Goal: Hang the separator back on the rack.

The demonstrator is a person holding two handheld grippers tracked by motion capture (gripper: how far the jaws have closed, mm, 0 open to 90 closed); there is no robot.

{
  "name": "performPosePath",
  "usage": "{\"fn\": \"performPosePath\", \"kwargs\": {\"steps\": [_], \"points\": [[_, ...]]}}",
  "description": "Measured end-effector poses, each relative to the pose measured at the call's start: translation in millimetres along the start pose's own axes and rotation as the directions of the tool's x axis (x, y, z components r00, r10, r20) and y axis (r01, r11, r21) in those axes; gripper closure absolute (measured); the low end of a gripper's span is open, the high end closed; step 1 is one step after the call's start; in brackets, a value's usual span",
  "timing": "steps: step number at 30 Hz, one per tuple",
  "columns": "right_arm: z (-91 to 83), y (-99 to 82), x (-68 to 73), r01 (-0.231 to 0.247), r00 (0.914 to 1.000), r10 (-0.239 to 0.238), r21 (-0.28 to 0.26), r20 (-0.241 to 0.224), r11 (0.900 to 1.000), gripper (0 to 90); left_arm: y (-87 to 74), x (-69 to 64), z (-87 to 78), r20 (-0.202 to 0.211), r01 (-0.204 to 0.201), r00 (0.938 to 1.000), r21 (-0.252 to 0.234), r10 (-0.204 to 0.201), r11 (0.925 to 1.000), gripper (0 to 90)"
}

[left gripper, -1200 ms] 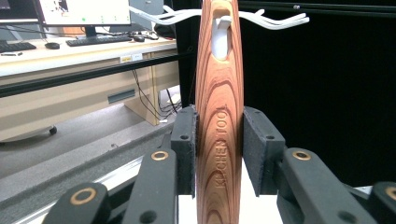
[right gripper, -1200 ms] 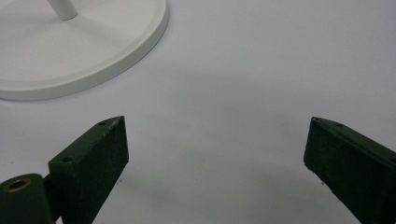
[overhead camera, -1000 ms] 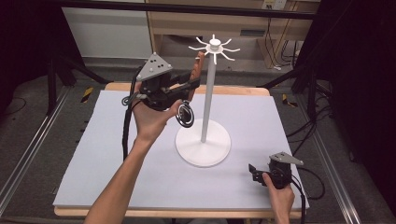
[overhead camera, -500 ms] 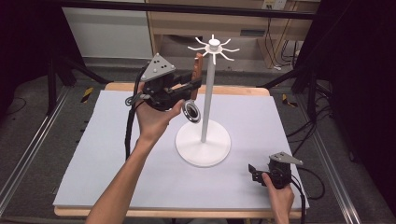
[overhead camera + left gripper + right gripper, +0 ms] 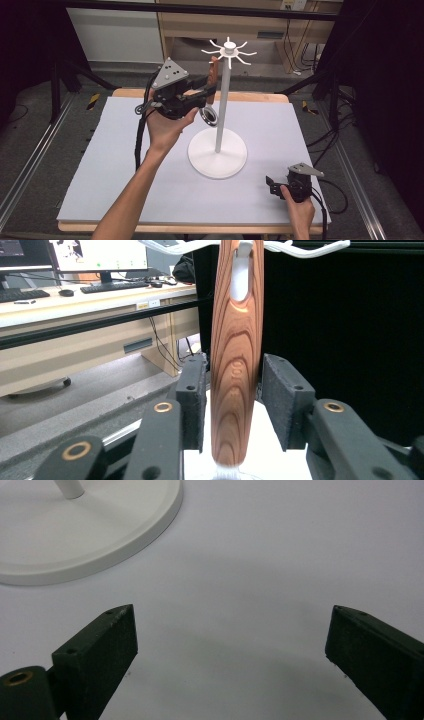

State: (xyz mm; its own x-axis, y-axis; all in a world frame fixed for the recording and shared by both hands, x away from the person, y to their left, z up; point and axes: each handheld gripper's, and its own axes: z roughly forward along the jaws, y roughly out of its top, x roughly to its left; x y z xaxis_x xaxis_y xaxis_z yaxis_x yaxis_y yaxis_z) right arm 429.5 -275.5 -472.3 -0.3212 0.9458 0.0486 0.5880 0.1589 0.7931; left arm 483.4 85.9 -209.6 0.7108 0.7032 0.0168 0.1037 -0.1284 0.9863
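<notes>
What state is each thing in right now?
Wooden-handled utensil: hanging upright from a stand hook through its handle hole.
Left gripper: fingers just opened, gaps either side of the handle.
Right gripper: open, nothing held, resting low on the mat.
Stand: upright on the mat.

wooden-handled utensil (image 5: 235,365) hanging upright from a hook of white stand (image 5: 218,145), slot at handle top threaded over the hook. reddish-brown grain, long tapered handle, metal ring head (image 5: 208,116) at bottom, just beside the stand's pole. sits between left gripper (image 5: 235,400) pads, narrow gaps either side, jaws just opened.
</notes>
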Motion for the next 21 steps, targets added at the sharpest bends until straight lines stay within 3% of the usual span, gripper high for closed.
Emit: {"fn": "performPosePath", "kwargs": {"steps": [12,20,21], "points": [[0.4,-0.2,-0.1,0.003,1.0,-0.003,0.001,0.003,1.0,7.0,-15.2,4.9,-18.8,-0.007,-0.013,0.9999,0.018,0.013,0.9998,49.9],[0.0,-0.6,0.3,0.006,1.0,-0.006,0.002,0.005,1.0,7.0,-44.1,14.5,-44.5,-0.017,-0.03,0.9994,0.05,0.031,0.9983,44.7],[0.3,-0.6,0.8,0.005,1.0,-0.005,0.004,0.005,1.0,7.0,-52.1,19.3,-50.3,-0.022,-0.049,0.9985,0.045,0.05,0.9978,43.5]]}}
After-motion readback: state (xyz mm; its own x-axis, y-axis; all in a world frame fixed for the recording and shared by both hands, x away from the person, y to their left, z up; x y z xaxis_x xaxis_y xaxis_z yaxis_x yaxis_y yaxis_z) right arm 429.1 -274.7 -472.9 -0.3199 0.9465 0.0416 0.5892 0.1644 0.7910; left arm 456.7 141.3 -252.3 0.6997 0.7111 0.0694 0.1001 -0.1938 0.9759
